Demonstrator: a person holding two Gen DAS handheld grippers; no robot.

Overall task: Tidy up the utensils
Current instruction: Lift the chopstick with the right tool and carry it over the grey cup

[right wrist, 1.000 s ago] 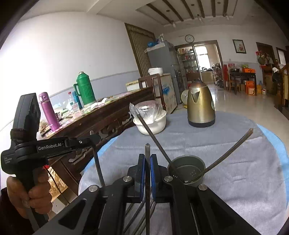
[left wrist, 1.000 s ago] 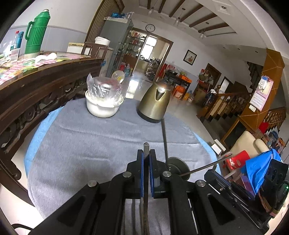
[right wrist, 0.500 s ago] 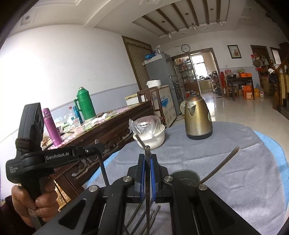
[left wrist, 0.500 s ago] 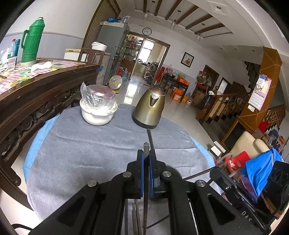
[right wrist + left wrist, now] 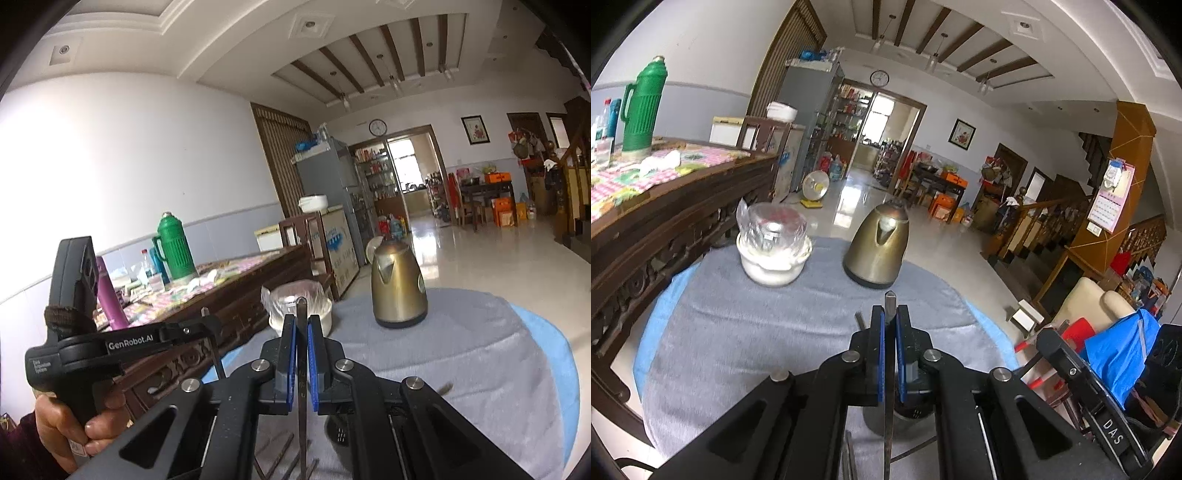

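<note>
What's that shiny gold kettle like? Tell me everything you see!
The kettle looks like brassy gold metal, wide at the bottom and narrower toward its domed lid, with a small pointed spout and a dark base ring. It stands upright, lid shut, on the grey tablecloth, beside the plastic-covered white bowl but apart from it. No gripper touches it.

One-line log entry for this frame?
left tool: shut on metal utensil | right tool: shut on metal utensil | metal cup: below left tool

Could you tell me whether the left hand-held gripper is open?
No, the left hand-held gripper is shut on a thin metal utensil.
</note>
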